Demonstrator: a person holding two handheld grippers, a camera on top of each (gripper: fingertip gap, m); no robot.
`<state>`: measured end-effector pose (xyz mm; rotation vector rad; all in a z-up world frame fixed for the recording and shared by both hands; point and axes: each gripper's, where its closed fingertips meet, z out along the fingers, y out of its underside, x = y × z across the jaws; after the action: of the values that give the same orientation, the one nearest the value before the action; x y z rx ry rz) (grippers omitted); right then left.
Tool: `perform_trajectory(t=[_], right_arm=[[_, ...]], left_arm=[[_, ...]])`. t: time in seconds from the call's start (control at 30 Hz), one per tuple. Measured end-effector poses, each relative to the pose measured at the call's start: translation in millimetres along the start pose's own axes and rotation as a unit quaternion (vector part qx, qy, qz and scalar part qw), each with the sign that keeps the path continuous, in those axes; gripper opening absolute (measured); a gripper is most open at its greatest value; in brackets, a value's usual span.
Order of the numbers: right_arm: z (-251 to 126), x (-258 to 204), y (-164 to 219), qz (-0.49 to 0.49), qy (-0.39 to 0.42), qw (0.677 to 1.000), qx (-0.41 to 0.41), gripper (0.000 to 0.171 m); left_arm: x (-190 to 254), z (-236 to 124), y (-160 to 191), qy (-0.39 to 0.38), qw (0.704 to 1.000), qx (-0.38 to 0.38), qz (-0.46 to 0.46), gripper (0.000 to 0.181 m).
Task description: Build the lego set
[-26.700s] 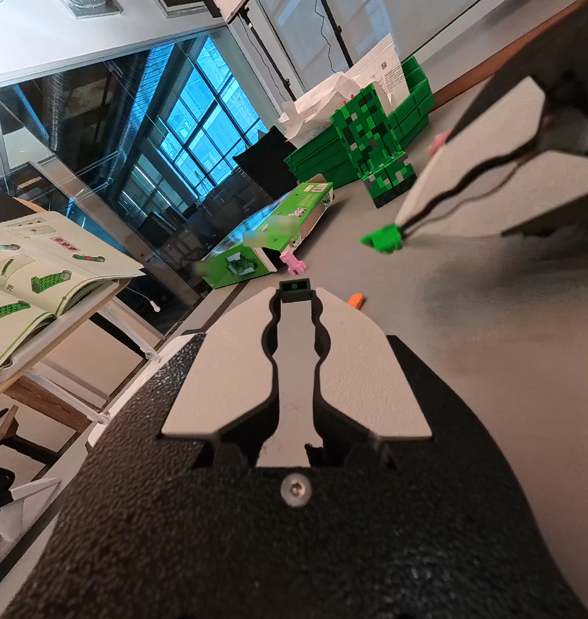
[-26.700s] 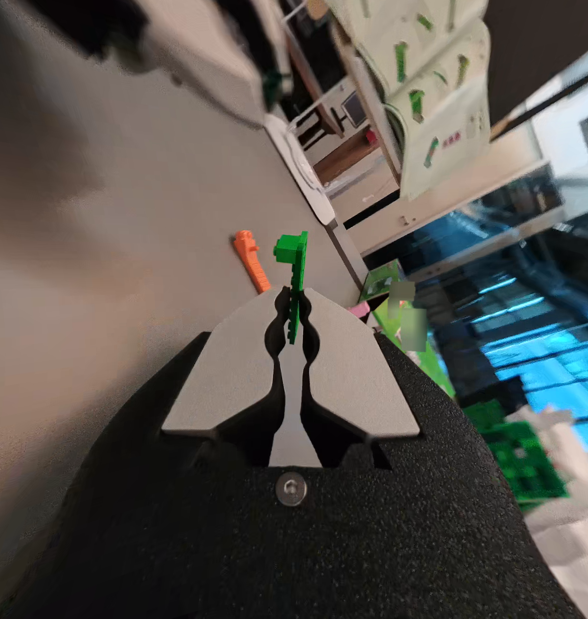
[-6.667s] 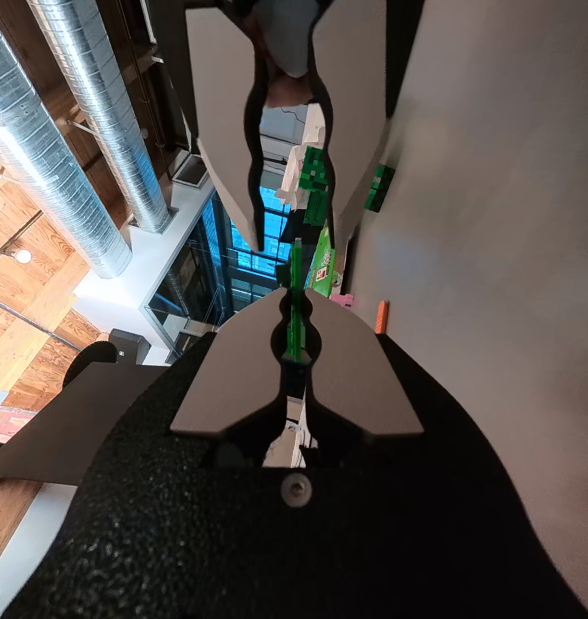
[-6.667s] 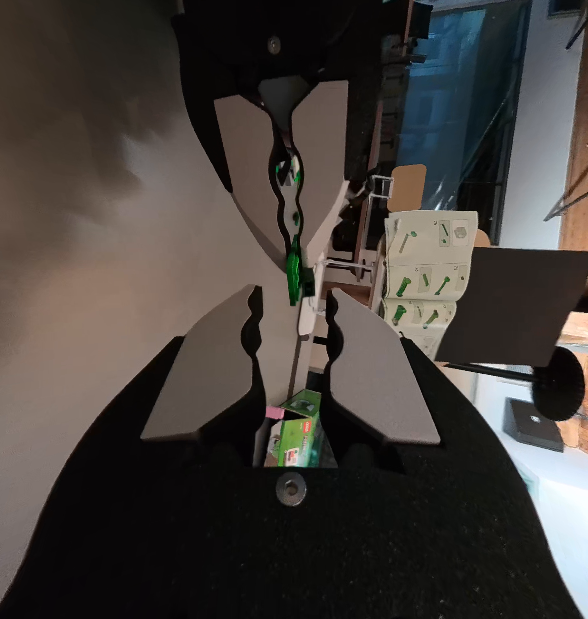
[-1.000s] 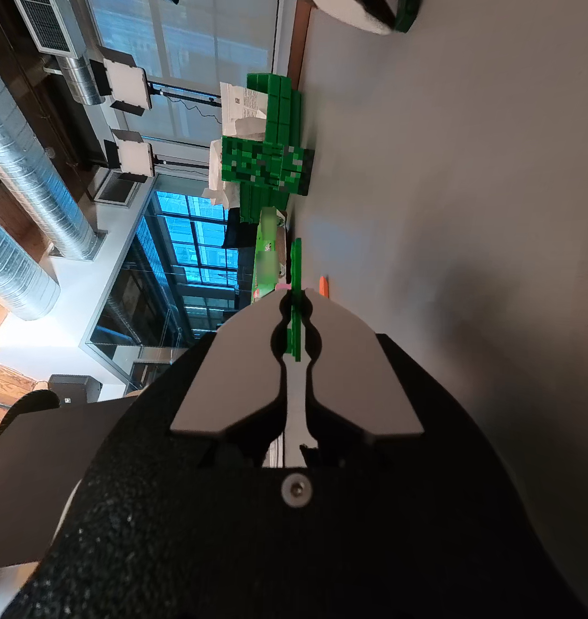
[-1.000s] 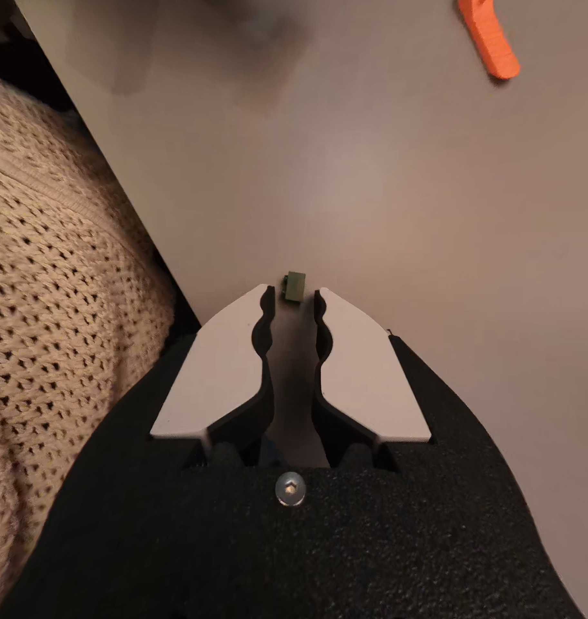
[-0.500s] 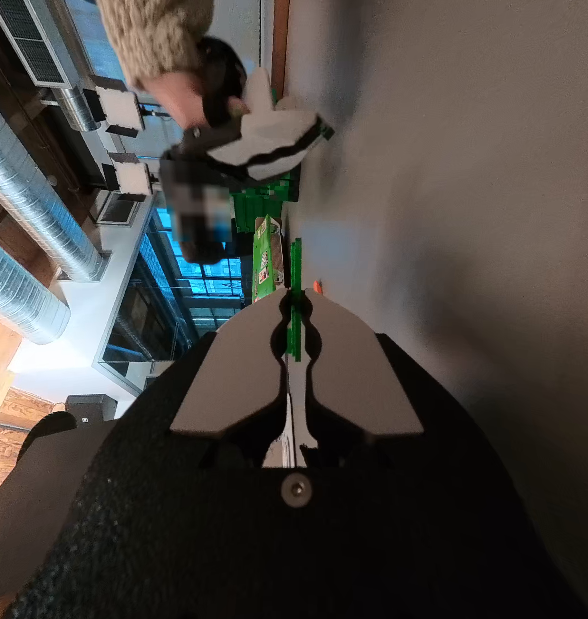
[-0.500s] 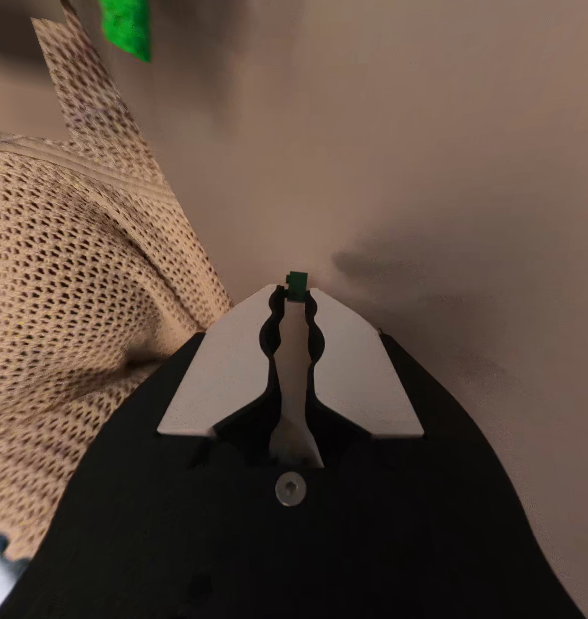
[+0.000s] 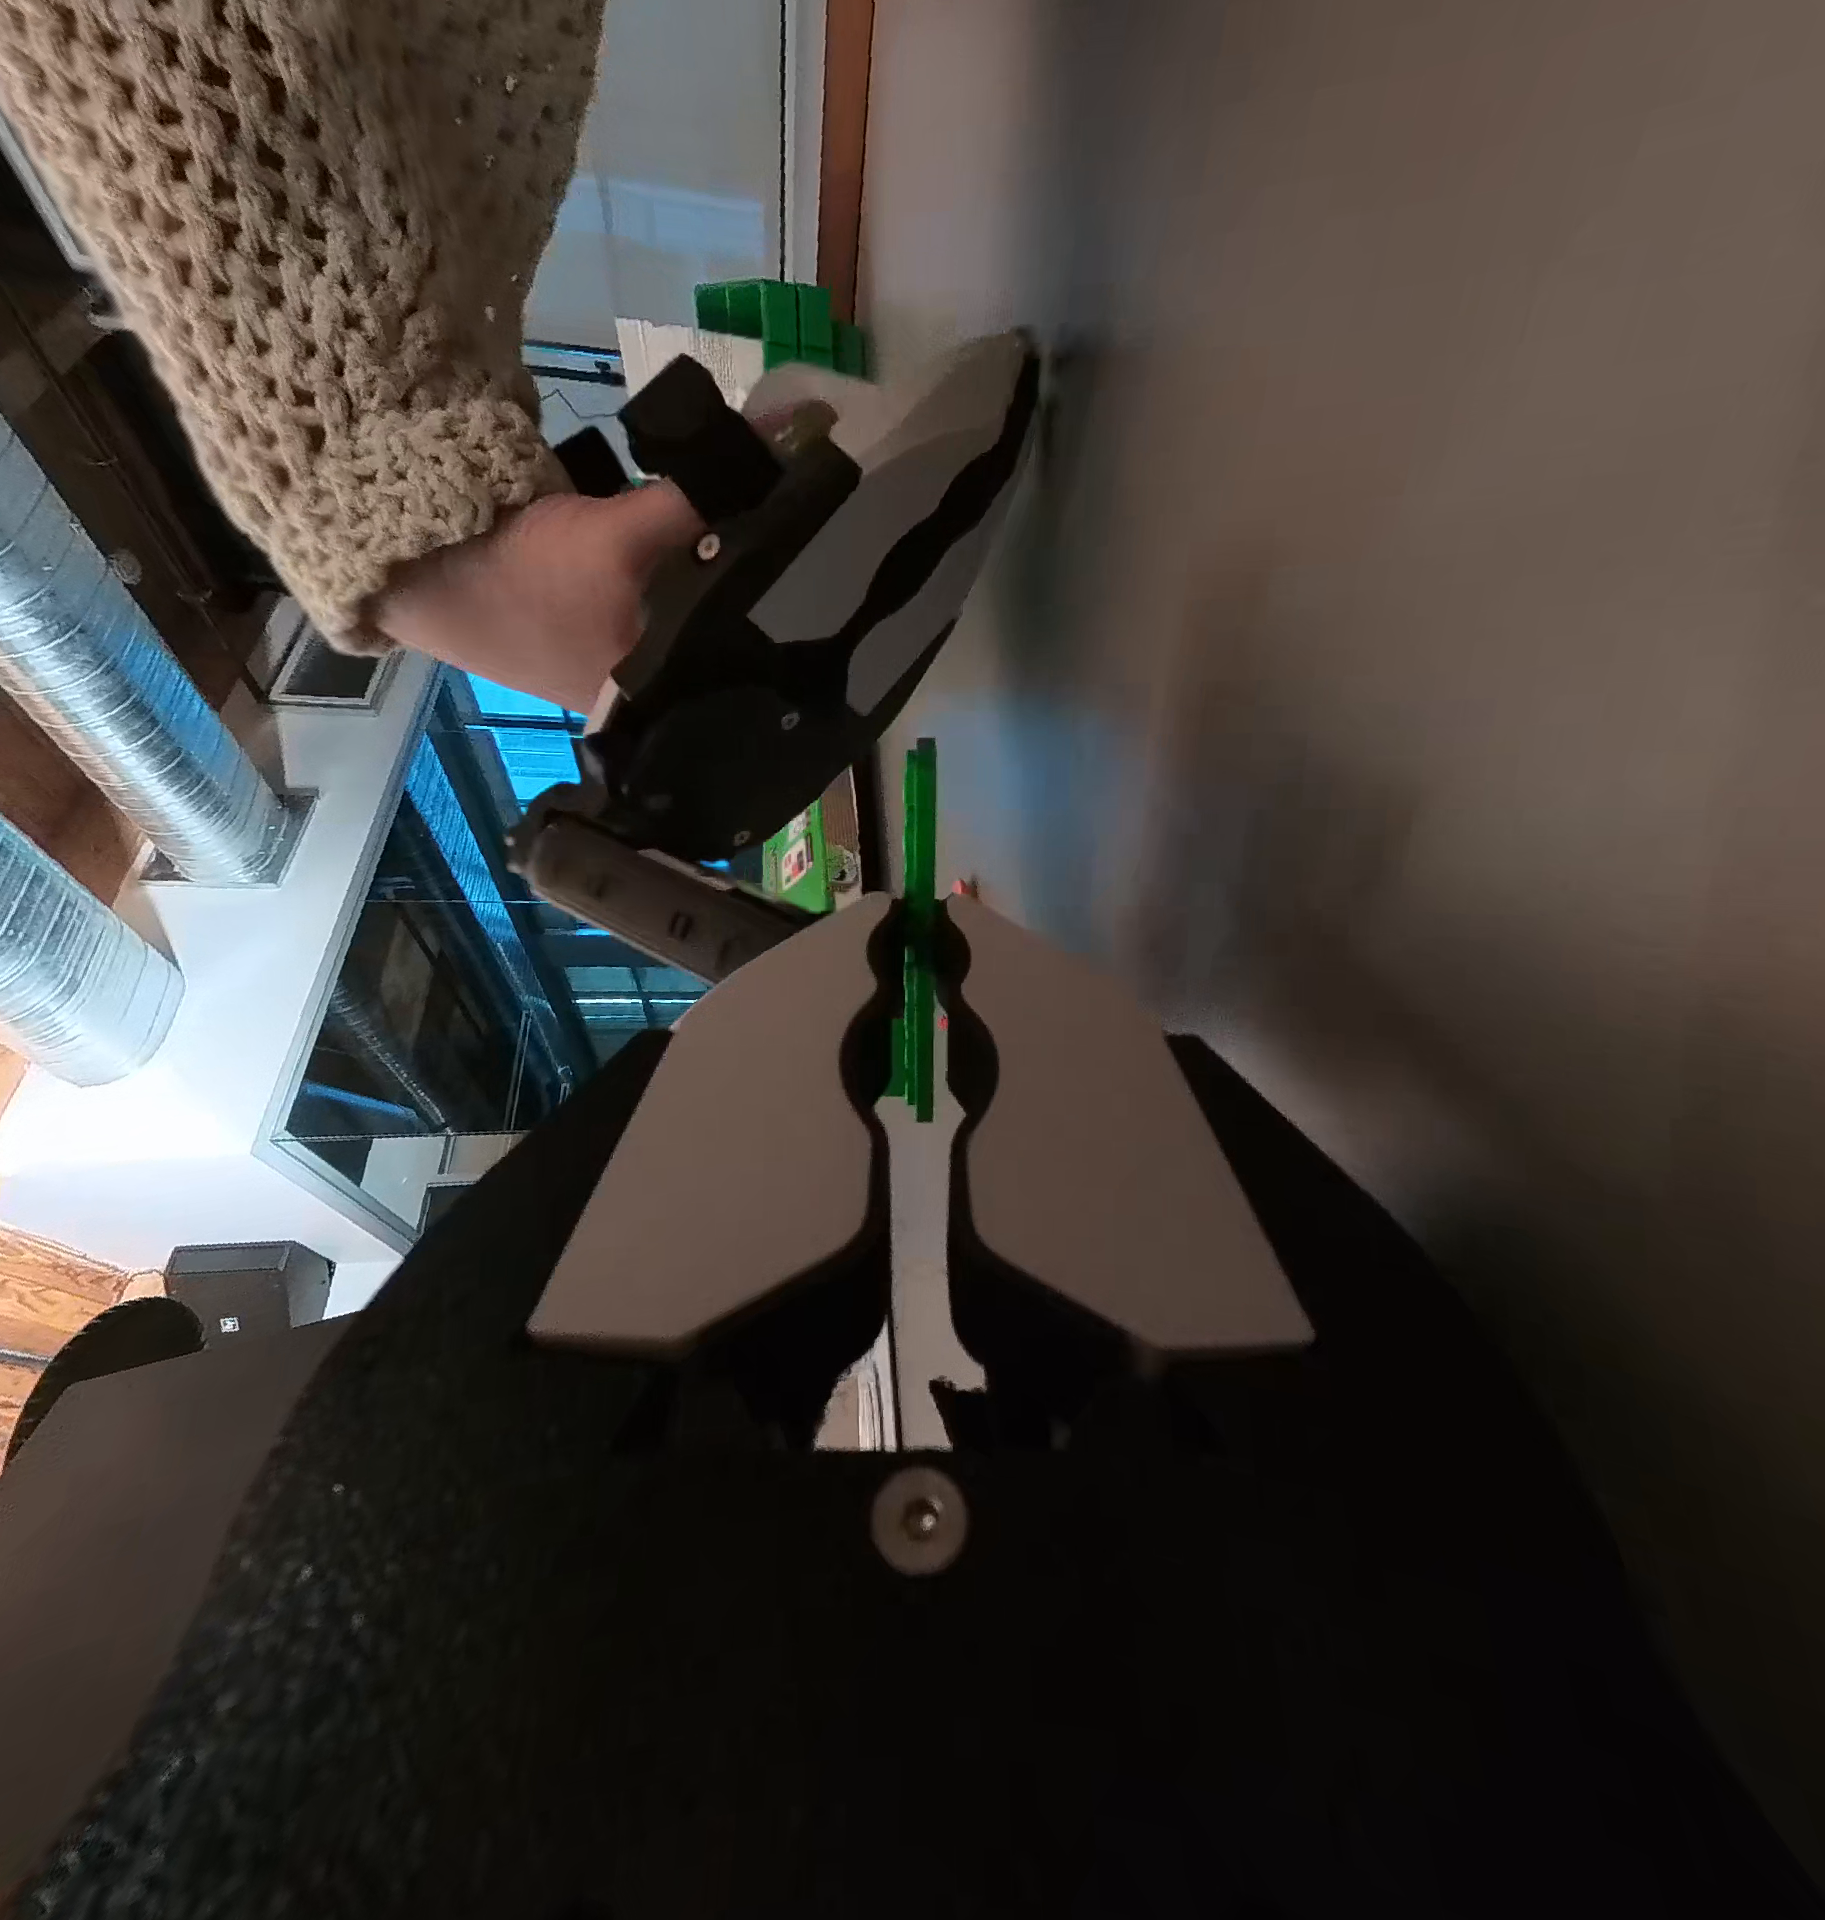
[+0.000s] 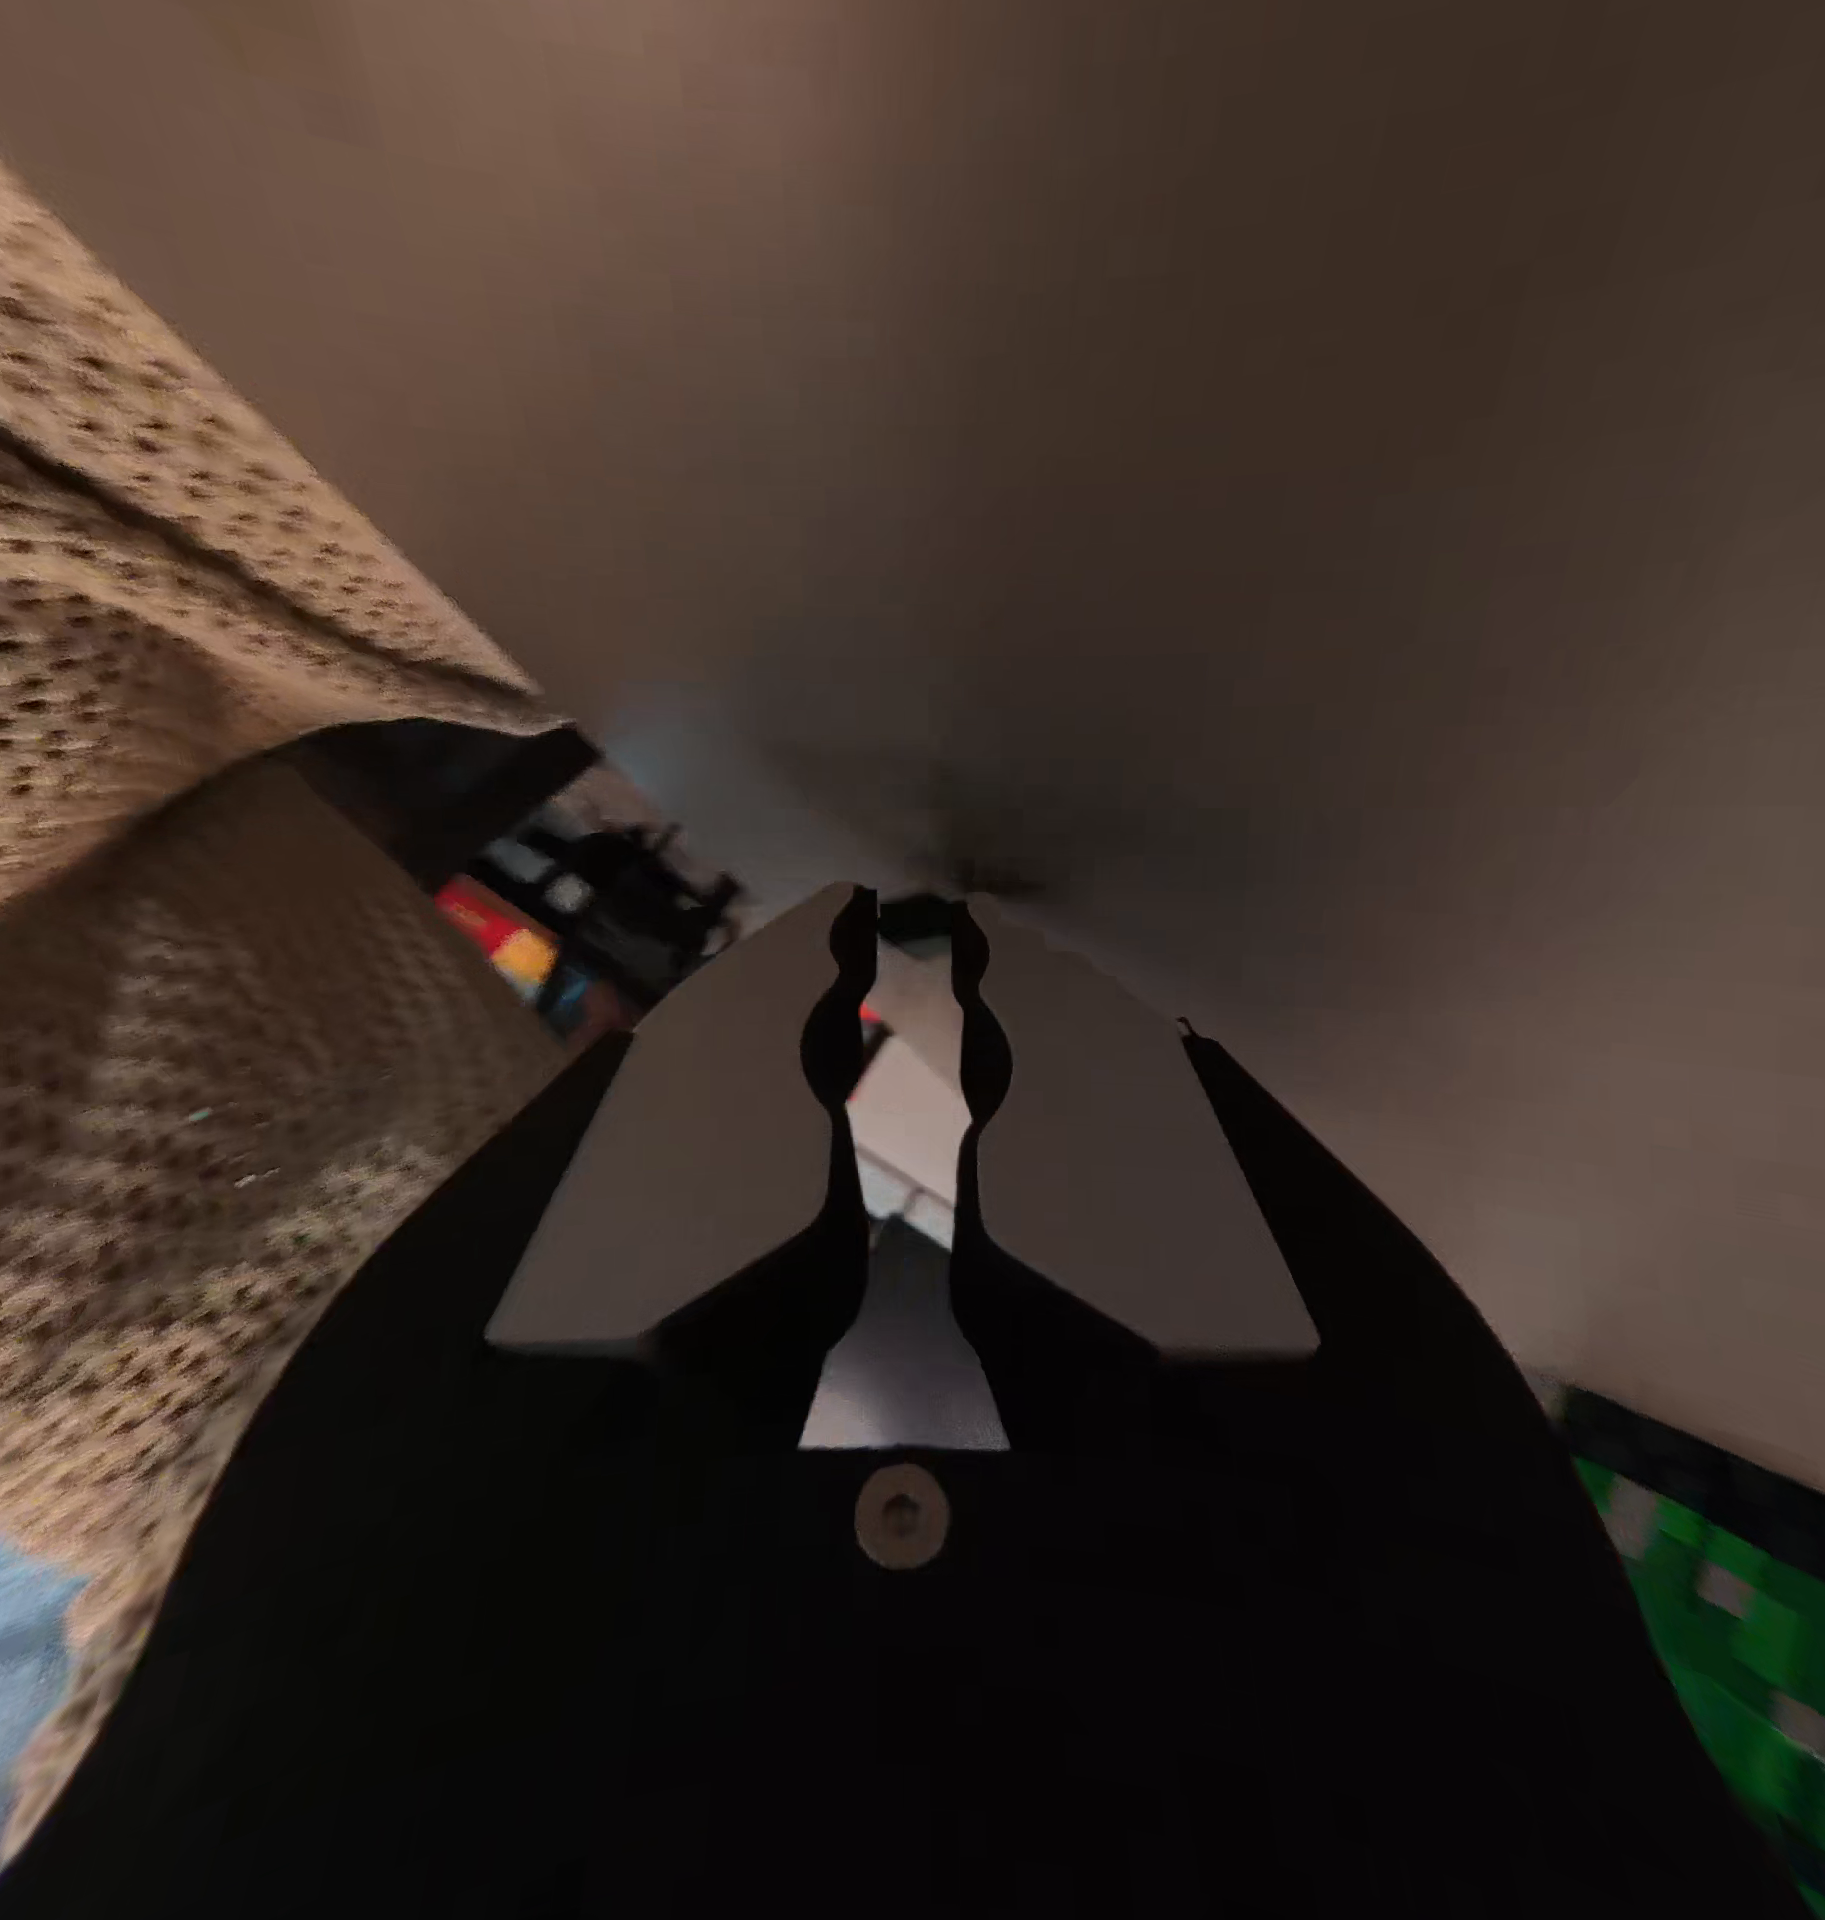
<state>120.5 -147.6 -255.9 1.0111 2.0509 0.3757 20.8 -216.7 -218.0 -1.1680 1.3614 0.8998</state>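
Note:
My left gripper (image 9: pixel 920 916) is shut on a thin bright green plate assembly (image 9: pixel 922 831), held edge-on above the grey table (image 9: pixel 1407 623). In the right wrist view, my right gripper (image 10: pixel 916 914) is shut on a small dark green brick (image 10: pixel 910 921) at its fingertips, close to the table (image 10: pixel 1095 416). The picture is blurred. The right gripper also shows in the left wrist view (image 9: pixel 1022 384), held by a hand in a beige knit sleeve (image 9: pixel 347 260), its tips against the table beyond the plate.
Green bins (image 9: pixel 773 322) and a green set box (image 9: pixel 799 854) lie at the table's far side. An orange tool's tip (image 9: pixel 962 885) shows by my left fingers. A green blocky model (image 10: pixel 1770 1683) is at the right view's lower right. The knit sleeve (image 10: pixel 160 935) fills its left.
My right gripper closed on the small green brick near the table edge, lifted it and swung across in front of the left gripper. My left gripper keeps hold of the green plate.

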Motion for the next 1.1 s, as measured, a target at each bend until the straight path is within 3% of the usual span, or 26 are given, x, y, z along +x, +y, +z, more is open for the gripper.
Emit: perform_trajectory(t=[0.13, 0.23, 0.3, 0.4, 0.47, 0.53, 0.63, 0.77, 1.1], right_arm=[[-11.5, 10.3, -2.2, -0.018, 0.094, 0.995, 0.027, 0.024], [-27.2, 16.6, -3.0, -0.022, 0.205, 0.971, 0.121, 0.028], [-47.2, 12.8, -4.5, -0.024, 0.284, 0.924, 0.256, 0.027], [-67.3, -10.4, 5.3, -0.049, 0.339, 0.808, 0.480, 0.031], [-52.1, -16.9, 16.2, -0.071, 0.341, 0.755, 0.556, 0.034], [-28.2, -7.2, 20.1, -0.090, 0.341, 0.735, 0.580, 0.036], [-8.8, 8.5, 18.0, -0.102, 0.327, 0.719, 0.605, 0.038], [4.6, 19.9, 12.6, -0.113, 0.282, 0.736, 0.605, 0.033], [-1.9, 23.5, 3.4, -0.147, 0.258, 0.744, 0.599, 0.016]], left_arm=[[0.6, 0.4, -0.4, 0.001, 1.000, 0.001, -0.002, 0.004], [-2.9, 1.2, 0.7, -0.006, 1.000, -0.002, -0.010, 0.004], [-6.5, 1.1, 0.5, -0.014, 1.000, -0.002, -0.019, 0.004], [-10.1, 1.1, 0.0, -0.024, 0.999, -0.002, -0.028, 0.004], [-11.6, 1.0, -2.5, -0.026, 0.999, 0.002, -0.034, 0.004], [-12.8, 0.7, -7.2, -0.026, 0.999, 0.010, -0.047, 0.004], [-10.2, 0.9, -12.0, -0.018, 0.998, 0.013, -0.051, 0.004], [0.3, 5.8, -9.2, 0.009, 0.999, 0.001, -0.053, 0.004], [31.2, 29.7, 11.6, 0.126, 0.988, -0.092, 0.006, 0.004]])
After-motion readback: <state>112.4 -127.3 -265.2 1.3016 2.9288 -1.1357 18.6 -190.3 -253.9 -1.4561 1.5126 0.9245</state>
